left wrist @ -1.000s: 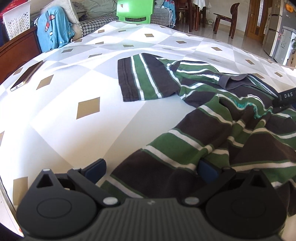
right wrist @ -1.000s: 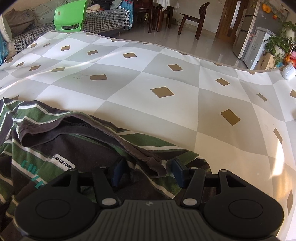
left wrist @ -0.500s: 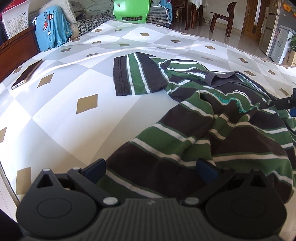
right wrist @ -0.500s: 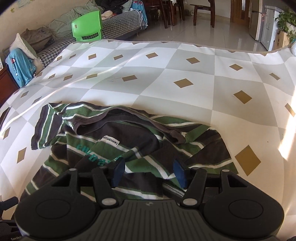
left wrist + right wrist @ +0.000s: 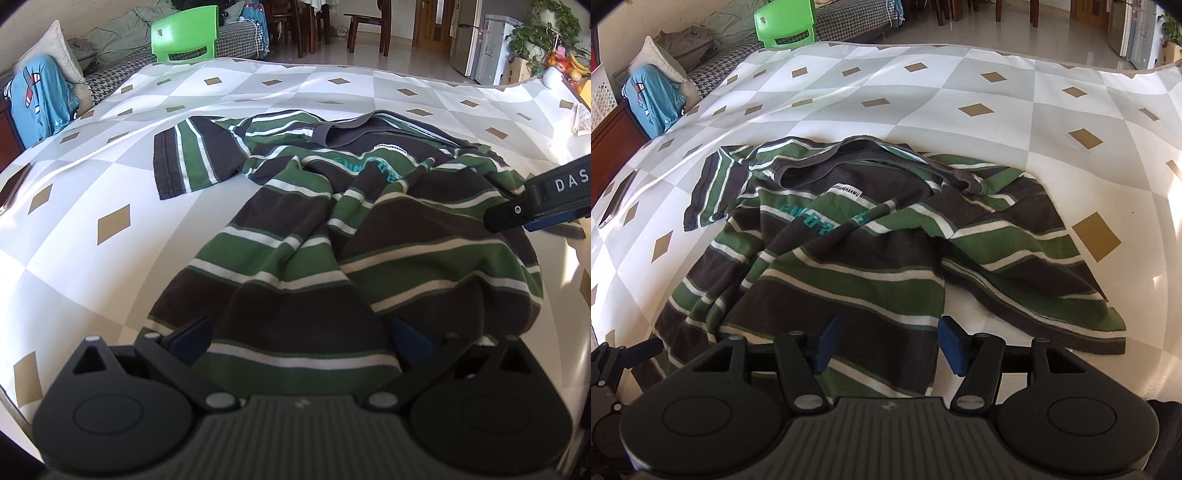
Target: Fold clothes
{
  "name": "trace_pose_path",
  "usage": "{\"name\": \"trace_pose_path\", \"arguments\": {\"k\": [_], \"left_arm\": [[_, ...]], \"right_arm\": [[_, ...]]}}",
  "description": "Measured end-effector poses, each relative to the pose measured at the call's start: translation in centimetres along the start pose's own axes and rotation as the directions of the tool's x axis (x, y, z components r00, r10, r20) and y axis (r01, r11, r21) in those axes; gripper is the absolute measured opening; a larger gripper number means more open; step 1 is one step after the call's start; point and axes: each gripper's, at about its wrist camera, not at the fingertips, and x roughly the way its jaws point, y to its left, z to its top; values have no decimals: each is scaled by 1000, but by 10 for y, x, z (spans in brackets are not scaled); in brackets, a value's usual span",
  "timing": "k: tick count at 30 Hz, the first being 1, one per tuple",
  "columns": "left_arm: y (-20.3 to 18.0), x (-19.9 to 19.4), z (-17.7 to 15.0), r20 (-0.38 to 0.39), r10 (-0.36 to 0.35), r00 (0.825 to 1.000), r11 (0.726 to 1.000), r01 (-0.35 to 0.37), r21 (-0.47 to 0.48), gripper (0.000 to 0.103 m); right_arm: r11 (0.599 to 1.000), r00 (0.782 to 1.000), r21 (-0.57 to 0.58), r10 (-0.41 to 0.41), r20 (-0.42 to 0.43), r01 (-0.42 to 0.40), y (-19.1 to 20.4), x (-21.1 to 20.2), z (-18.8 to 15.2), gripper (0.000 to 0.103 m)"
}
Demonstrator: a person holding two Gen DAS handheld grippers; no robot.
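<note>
Here, both claws angled down, left claw (image 5: 301,338) and right claw (image 5: 886,345) parted over striped shirt (image 5: 871,251)

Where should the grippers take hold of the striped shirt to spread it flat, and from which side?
Probably at the bottom hem of the striped shirt, one gripper near each lower corner, coming from the near edge of the bed. The hem lies closest, bunched and raised, so the pads can pinch it; the collar lies at the far side.

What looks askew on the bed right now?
The striped shirt lies rumpled, not flat: its lower half is bunched in ridges, and its hem corner juts right. One sleeve lies flat at left. Nothing is spilled or torn.
</note>
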Motion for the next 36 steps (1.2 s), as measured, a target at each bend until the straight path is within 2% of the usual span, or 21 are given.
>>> {"name": "trace_pose_path", "arguments": {"k": [7, 12, 14, 16, 19, 22, 24, 29, 36], "left_arm": [[-1, -3, -5, -10, -13, 1000, 1000, 13, 7, 103], [7, 1, -7, -37, -27, 999, 999, 26, -21, 103], [10, 4, -9, -65, -41, 997, 999, 38, -37, 103], [12, 5, -11, -72, -41, 997, 998, 38, -45, 103], [16, 5, -13, -73, -34, 997, 998, 30, -52, 103], [21, 5, -15, -76, -25, 997, 997, 19, -73, 103], [25, 4, -15, -76, -24, 997, 996, 17, -86, 103], [31, 1, -17, -75, -13, 997, 996, 6, -87, 103], [38, 0, -19, -92, 10, 996, 995, -18, -94, 103]], "right_arm": [[998, 998, 20, -55, -40, 56, 2, 12, -15, 61], [997, 997, 5, -75, -1, 75, 5, 12, -21, 61], [996, 995, -12, -94, 18, 94, 7, 11, -24, 52], [994, 994, -32, -107, 32, 108, 10, 11, -25, 37], [988, 988, -42, -146, 46, 148, 9, 10, -26, 26], [981, 981, -51, -184, 60, 187, 8, 9, -26, 25], [964, 965, -67, -251, 69, 256, 6, 10, -26, 24], [935, 933, -8, -353, 75, 355, -12, 9, -25, 24], [935, 934, 52, -353, 63, 350, -22, 3, -26, 34]]}}
